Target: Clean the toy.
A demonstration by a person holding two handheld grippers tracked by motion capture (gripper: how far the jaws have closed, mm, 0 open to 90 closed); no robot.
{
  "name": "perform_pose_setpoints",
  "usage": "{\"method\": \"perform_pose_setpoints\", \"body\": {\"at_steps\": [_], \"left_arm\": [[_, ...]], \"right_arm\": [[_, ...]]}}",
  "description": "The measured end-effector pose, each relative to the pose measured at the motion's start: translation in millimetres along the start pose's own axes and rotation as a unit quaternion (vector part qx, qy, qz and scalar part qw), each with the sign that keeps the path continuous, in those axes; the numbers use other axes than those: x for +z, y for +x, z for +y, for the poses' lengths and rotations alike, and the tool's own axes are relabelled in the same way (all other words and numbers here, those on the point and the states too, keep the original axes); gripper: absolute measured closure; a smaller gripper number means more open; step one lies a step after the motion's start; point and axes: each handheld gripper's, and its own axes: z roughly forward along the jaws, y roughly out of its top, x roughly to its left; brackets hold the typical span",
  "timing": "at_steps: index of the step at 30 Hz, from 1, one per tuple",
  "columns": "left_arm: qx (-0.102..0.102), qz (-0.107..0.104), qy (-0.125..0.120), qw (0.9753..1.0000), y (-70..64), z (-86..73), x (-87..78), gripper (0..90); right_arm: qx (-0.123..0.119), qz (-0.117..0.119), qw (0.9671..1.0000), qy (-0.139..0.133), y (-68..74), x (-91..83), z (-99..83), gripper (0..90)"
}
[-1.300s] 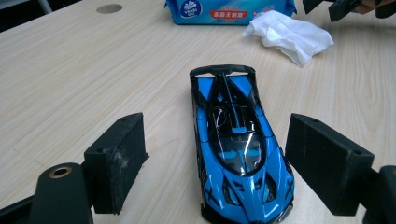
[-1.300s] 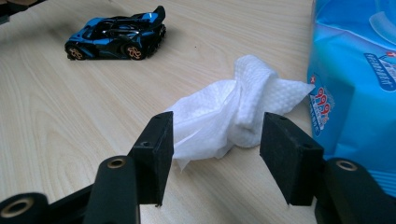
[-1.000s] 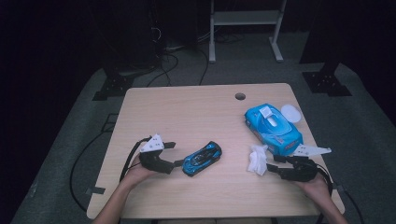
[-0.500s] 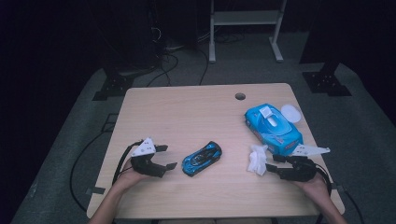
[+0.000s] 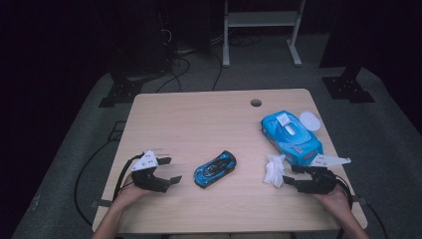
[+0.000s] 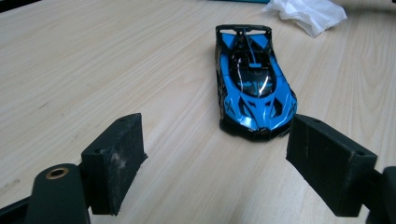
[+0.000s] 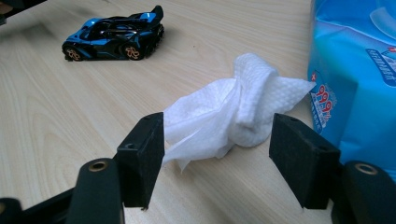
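Left tongs (image 5: 168, 170) are sitting farther from the blue toy car (image 5: 215, 169) than a second ago, jaws spread and holding nothing, nose of the car facing them just ahead. Right tongs (image 5: 290, 177) are keeping their place, jaws spread either side of the crumpled white wipe (image 5: 274, 169), not pinching it. Wipe is lying on the surface (image 5: 199, 119) just beside the blue wipes pack (image 5: 291, 138).

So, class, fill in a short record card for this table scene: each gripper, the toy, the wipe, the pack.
left gripper: open, aimed at the car's nose, not touching
right gripper: open, jaws either side of the wipe, not closed on it
toy car: blue and black, on its wheels, mid-table
crumpled wipe: white, lying beside the pack
wipes pack: blue, flat on the table
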Motion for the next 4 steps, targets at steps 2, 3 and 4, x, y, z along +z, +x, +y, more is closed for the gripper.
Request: {"method": "perform_pose_setpoints", "body": {"at_steps": [2, 3, 4], "left_arm": [[-0.006, 0.003, -0.006, 1.0000, 0.1, -3.7, -0.9, 17.9], [-0.007, 0.004, -0.007, 0.9999, -0.2, -4.9, -1.1, 17.9], [-0.004, 0.007, -0.006, 1.0000, -0.3, -5.9, -1.2, 17.9]], "right_arm": [[0.002, -0.001, 1.0000, -0.002, 0.2, 0.1, -0.5, 33.6], [0.000, -0.001, 1.0000, -0.004, 0.1, 0.3, -1.1, 33.2], [0.000, -0.002, 1.0000, -0.006, 0.1, 0.6, -1.6, 32.8]]}}
